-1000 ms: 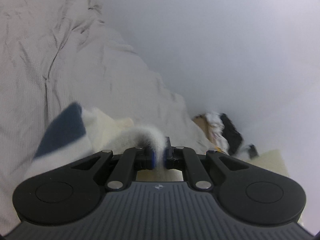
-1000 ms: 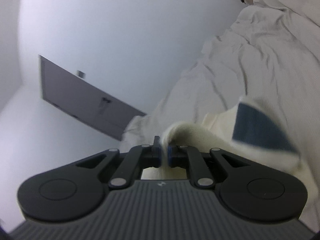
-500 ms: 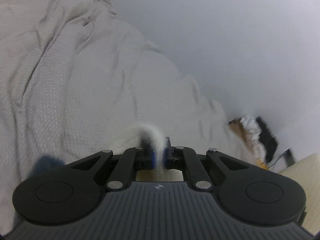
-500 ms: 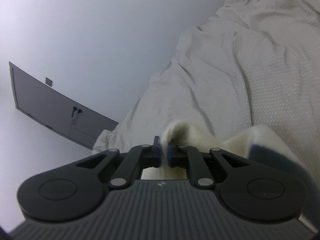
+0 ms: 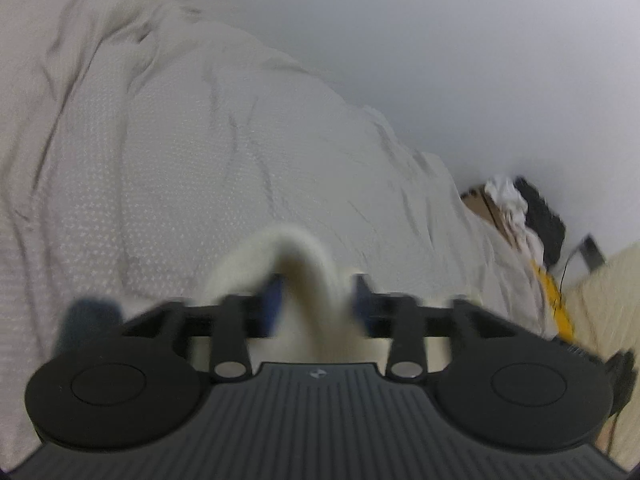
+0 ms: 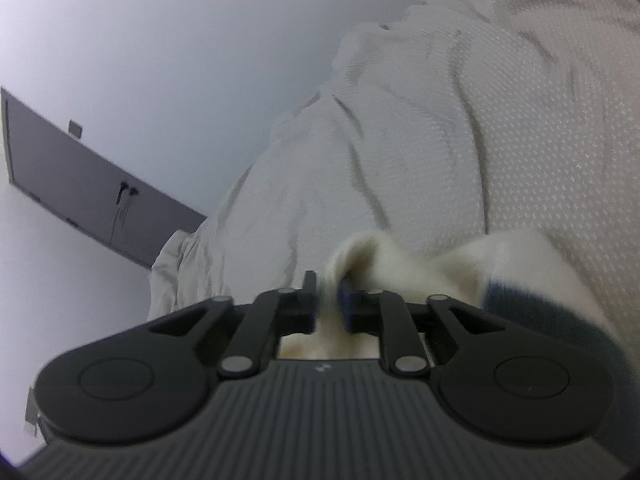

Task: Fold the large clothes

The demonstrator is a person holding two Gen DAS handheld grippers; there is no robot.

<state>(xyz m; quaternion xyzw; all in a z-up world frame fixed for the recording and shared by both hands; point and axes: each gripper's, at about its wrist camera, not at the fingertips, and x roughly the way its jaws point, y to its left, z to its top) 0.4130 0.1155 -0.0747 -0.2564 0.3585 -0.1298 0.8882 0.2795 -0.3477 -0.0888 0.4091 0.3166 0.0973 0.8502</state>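
A cream fleece garment with a navy stripe (image 5: pixel 88 314) lies on the white bedspread (image 5: pixel 168 184). In the left wrist view a raised cream fold (image 5: pixel 294 254) stands between the fingers of my left gripper (image 5: pixel 318 302). Its jaws are opening, blurred, and the pads stand clear of the fold. In the right wrist view the same garment (image 6: pixel 424 268) spreads to the right, its navy stripe (image 6: pixel 520 304) by the gripper body. My right gripper (image 6: pixel 328 306) is opening too, with a narrow cream fold still between its pads.
The rumpled bedspread (image 6: pixel 500 140) runs up to a plain pale wall. Off the bed's end are a cardboard box (image 5: pixel 480 204), white cloth, a black object (image 5: pixel 544 224) and a yellow item (image 5: pixel 556 304). A dark door-like panel (image 6: pixel 80 200) shows at the left of the right wrist view.
Both grippers sank toward the bedspread with the garment, then stopped. Their jaws, shut on the cream folds before, have parted, the left one wider.
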